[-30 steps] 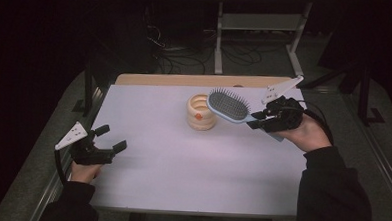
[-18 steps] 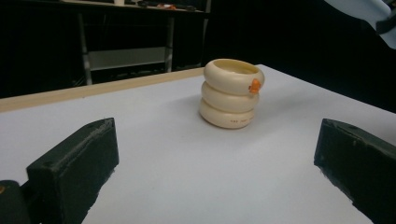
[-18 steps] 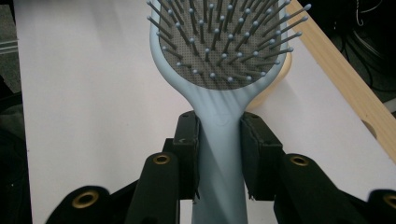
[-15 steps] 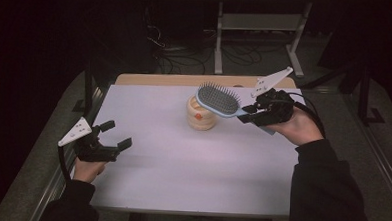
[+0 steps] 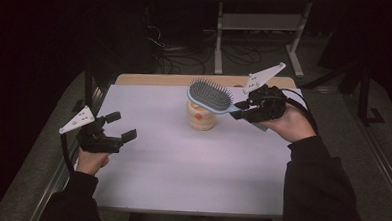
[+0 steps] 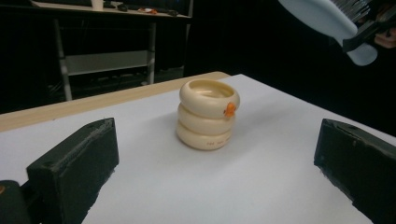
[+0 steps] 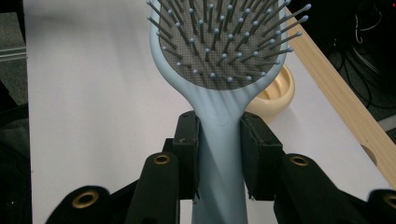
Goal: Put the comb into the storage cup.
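Fingers (image 7: 187, 154) of right gripper (image 7: 219, 158): pinching hairbrush (image 7: 219, 51) handle, bristles up, above ringed cup (image 5: 202, 116). Left gripper (image 5: 117, 127): spread, empty, near-left over counter (image 5: 181, 175).

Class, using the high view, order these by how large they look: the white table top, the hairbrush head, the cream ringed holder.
1. White table top, by far the largest.
2. Hairbrush head and cream ringed holder look alike; the raised brush sits nearer the camera, so no ranking.
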The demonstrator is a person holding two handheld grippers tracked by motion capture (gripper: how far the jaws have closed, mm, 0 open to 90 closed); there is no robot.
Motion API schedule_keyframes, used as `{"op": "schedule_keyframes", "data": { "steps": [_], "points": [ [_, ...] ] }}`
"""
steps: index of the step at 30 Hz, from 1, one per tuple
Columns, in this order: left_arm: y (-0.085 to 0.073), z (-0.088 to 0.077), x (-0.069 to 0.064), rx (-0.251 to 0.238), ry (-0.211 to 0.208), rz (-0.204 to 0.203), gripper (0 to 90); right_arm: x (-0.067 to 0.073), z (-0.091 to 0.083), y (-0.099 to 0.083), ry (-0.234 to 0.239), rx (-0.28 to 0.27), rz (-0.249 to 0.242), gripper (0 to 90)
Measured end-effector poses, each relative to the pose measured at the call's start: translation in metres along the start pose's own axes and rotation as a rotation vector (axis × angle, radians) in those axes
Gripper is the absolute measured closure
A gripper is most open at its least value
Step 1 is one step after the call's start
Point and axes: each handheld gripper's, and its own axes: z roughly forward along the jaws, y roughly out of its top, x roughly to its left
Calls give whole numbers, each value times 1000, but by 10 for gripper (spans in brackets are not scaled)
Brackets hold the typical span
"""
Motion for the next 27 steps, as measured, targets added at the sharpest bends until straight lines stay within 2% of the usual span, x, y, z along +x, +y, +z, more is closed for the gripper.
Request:
{"op": "schedule_keyframes", "data": {
  "steps": [7,20,27],
  "points": [
    [15,12,-7,15,-16,13,0,2,0,8,0,-23,-10,682],
    [43,27,-16,12,-30,36,0,3,0,24,-3,-70,-25,682],
    [53,34,-19,-9,-51,20,0,5,5,29,2,-82,-27,682]
  ]
}}
